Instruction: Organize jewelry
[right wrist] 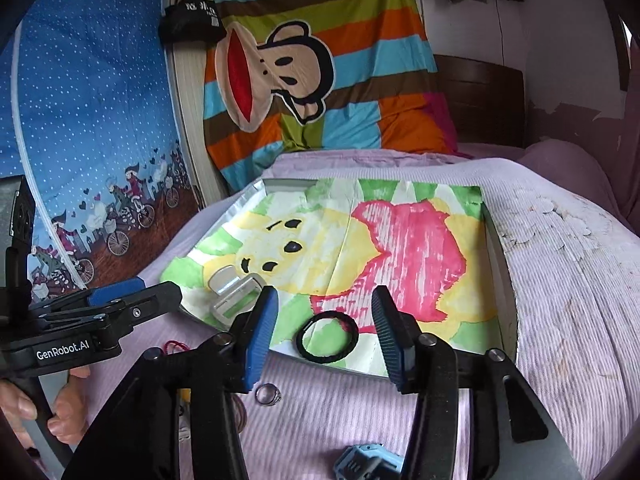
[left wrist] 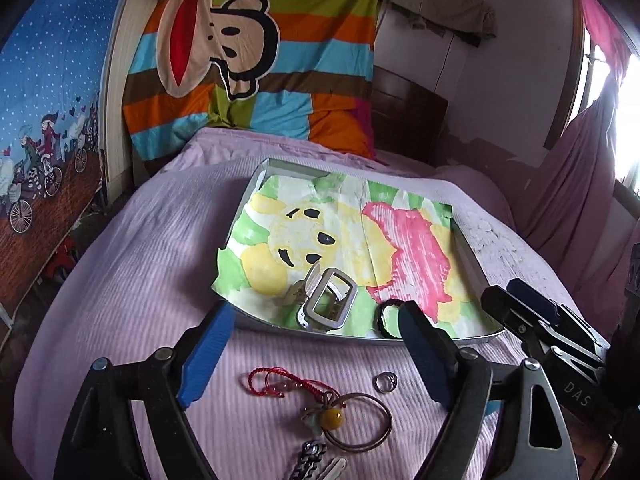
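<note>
Left wrist: both tools gape empty over bed jewelry.
Bangle [left wrist: 358,420] looks stiff, light, slippery; pinch its rim. Left tool [left wrist: 308,354], right tool [right wrist: 324,334].

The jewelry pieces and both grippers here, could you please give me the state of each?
Silver rectangular hair claw: in tray.
Black hair tie: flat in tray.
Small silver ring: on bedspread.
Thin metal bangle: on bedspread.
Red cord bracelet: on bedspread.
Left gripper: open, empty.
Right gripper: open, empty.
</note>
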A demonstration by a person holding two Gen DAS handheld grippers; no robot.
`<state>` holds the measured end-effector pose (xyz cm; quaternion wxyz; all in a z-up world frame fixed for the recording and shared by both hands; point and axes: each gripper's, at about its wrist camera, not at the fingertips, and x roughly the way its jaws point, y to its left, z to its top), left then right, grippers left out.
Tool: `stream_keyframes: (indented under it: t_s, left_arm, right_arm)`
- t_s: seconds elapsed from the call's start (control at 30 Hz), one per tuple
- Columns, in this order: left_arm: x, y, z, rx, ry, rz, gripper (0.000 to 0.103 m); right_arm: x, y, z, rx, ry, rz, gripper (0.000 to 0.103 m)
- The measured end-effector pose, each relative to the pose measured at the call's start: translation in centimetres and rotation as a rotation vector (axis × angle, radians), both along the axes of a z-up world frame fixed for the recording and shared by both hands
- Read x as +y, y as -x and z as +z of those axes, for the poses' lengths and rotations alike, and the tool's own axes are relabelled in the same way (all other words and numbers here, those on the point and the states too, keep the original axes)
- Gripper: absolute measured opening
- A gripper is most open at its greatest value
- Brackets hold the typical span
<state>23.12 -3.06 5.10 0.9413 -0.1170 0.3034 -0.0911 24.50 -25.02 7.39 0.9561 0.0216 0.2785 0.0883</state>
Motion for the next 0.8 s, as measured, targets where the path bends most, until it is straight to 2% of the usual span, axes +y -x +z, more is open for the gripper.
stream_keyframes:
  t_s: [0.13, 0.23, 0.3, 0.4, 0.53, 0.8]
  left_arm:
    - [0.7, 3.3, 0.5, -0.091, -0.016, 0.028, 0.101]
    - [1.3, 5.6, 0.4, -0.15, -0.026, 0.056, 0.103]
    - [1.6, 7.0, 0.2, -0.167, -0.035, 0.058, 0.103]
    - [2.0, 9.0, -0.3, -0.19, -0.059, 0.056, 0.103]
    - [1.8, 11.4, -1.1, -0.211, -0.093, 0.045, 0.103]
    - [1.5, 14.2, -2.7, -0.234, -0.13, 0.031, 0.103]
  right_arm:
    - [-0.1, 3.9, 1.0, -0.114, -0.007, 0.001, 0.077]
    - [-0.2, 6.6, 1.4, -0.186, -0.012, -0.006, 0.091]
    - [-0.4, 8.3, 1.3, -0.218, -0.023, -0.009, 0.096]
    - [-0.5, 10.9, 1.1, -0.251, -0.031, -0.018, 0.1]
    - [-0.9, 13.8, 0.4, -0.274, -0.033, -0.019, 0.101]
    - [-0.8, 17.9, -1.8, -0.261, -0.002, -0.037, 0.101]
